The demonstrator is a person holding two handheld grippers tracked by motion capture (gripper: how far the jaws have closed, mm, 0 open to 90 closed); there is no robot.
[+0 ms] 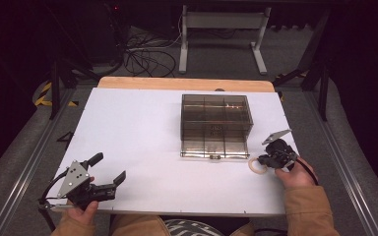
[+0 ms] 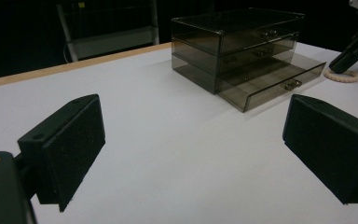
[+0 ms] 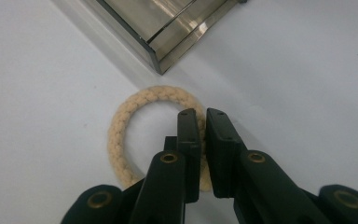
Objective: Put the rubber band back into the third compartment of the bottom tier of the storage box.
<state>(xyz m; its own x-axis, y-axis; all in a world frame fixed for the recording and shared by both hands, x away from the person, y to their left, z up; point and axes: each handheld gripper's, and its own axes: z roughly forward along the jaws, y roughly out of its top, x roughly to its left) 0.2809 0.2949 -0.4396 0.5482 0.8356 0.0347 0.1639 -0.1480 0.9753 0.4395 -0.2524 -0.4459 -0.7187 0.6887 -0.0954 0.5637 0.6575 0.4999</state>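
Already the right tongs (image 3: 202,140) were clamped on the near-right arc of the braided rope ring (image 3: 121,126), one jaw inside the loop and the other outside, with the cord pinched between the pads. In the high view the ring (image 1: 256,166) lay flat on the white worktop (image 1: 142,132), just off the corner of the smoked plastic drawer box (image 1: 215,125) at about four o'clock from it, and the right tongs (image 1: 264,159) came at it from the three o'clock side. The box's bottom drawer (image 2: 275,84) stood pulled out toward the person, and its front corner sat just beside the ring at roughly twelve o'clock in the right gripper view. The left tongs (image 2: 191,154) stood wide apart with nothing between them, resting low near the worktop's seven o'clock corner, well away from the box. Judging by this, the step in hand was the pick-up of the ring, probably for the open drawer. To do it well, the grip would best stay firm on the cord, since a soft braid can slip or twist; the lift would best go straight up before any swing toward the drawer, so the hanging loop clears the drawer's front wall rather than snagging on its corner. The left tongs could steady the box if it slid.
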